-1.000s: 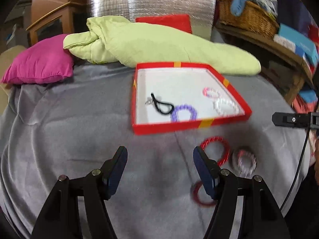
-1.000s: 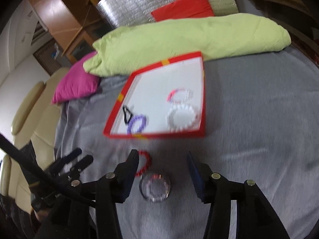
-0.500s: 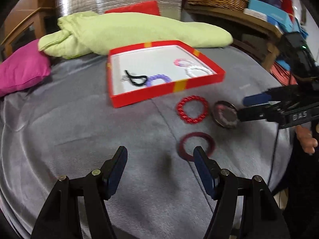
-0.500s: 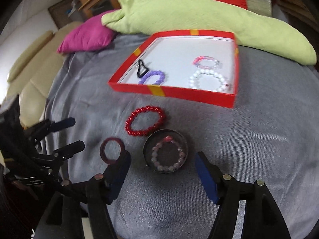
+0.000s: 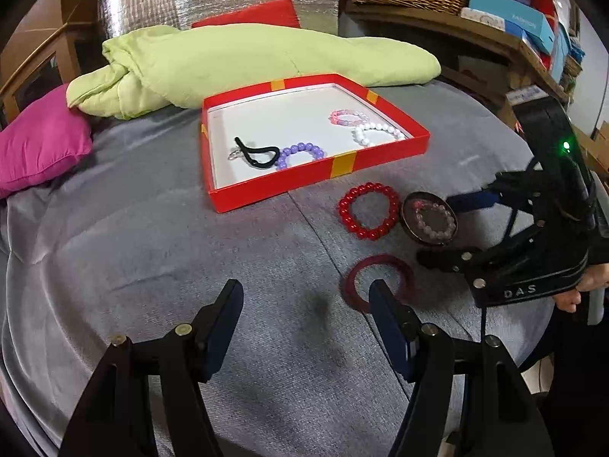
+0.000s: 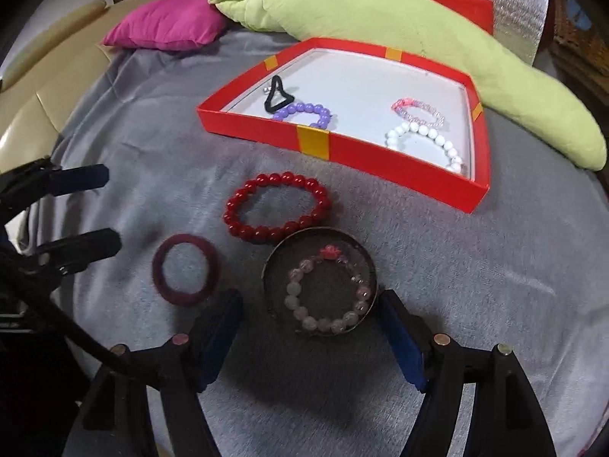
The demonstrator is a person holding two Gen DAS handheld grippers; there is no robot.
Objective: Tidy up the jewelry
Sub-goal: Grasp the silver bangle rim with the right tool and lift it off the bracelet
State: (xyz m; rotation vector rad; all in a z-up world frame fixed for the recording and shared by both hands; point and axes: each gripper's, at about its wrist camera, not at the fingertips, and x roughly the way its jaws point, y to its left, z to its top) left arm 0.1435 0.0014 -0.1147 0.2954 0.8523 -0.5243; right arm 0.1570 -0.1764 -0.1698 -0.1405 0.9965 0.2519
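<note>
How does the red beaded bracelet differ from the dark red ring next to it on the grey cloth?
The red beaded bracelet is a string of round glossy beads; the dark red ring is one smooth, matte band. The bracelet is bright red, the ring a darker maroon. The bracelet looks larger and touches the round tin; the ring lies apart. Both lie flat on the grey cloth, outside the red box.

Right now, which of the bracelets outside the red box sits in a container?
The pale pink beaded bracelet: it lies inside the round dark tin. The red beaded bracelet and the maroon bangle lie bare on the grey cloth.
</note>
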